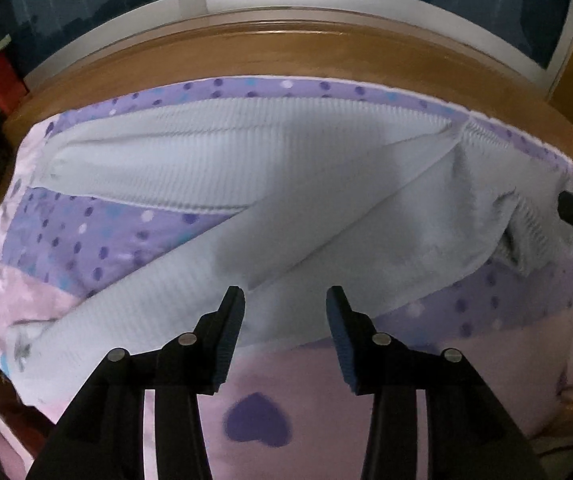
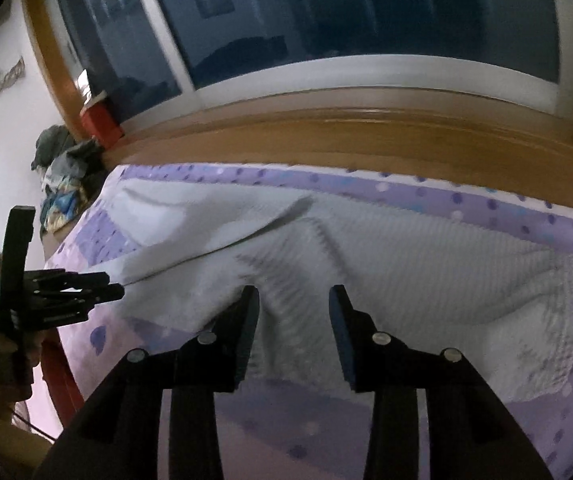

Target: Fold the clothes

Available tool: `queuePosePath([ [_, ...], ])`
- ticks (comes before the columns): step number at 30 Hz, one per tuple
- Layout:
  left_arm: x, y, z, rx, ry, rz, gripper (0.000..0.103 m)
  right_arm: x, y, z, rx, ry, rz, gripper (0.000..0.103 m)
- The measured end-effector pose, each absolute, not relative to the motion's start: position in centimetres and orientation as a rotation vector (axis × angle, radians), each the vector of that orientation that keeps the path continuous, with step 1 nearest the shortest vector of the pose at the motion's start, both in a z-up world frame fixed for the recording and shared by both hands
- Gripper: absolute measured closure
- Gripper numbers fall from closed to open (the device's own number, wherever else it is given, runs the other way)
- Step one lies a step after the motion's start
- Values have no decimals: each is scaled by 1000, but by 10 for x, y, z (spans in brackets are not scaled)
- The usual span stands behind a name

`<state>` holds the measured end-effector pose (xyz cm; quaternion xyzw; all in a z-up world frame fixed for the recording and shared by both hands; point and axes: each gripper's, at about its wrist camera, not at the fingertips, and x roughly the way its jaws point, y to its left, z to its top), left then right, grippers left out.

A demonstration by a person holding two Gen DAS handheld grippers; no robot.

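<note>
A pale blue ribbed pair of trousers (image 1: 246, 184) lies spread on a purple and pink dotted bedsheet (image 1: 86, 240). One leg runs along the far edge, the other runs diagonally toward the near left. My left gripper (image 1: 285, 300) is open and empty just above the near edge of the diagonal leg. In the right wrist view the garment (image 2: 426, 264) shows its bunched waist end at the right. My right gripper (image 2: 293, 300) is open and empty above the garment's middle. The left gripper (image 2: 114, 286) also shows at the left; the right one's tip (image 1: 570, 204) shows at the left view's right edge.
A wooden ledge (image 1: 286, 52) and a dark window (image 2: 326, 20) run behind the bed. A red box (image 2: 100, 120) and a heap of clothes (image 2: 62, 176) sit at the far left. The near part of the sheet has a purple heart (image 1: 256, 426).
</note>
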<state>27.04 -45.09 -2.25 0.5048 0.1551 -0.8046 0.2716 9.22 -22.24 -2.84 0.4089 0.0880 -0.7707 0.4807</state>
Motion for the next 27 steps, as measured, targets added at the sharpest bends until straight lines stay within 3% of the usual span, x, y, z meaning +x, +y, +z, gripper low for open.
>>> queuePosePath([
  [10,306,-492,-44,1443,308,-2357,60,168,-301,-45,1150,170,-1860,67],
  [14,312,-497,-49,1443,254,-2473,55,188,-338,-58,1211,178,-1869,67],
  [27,326,-497,-50,1409,206,-2572,52,180,-399,-95,1352,139,-1837,67],
])
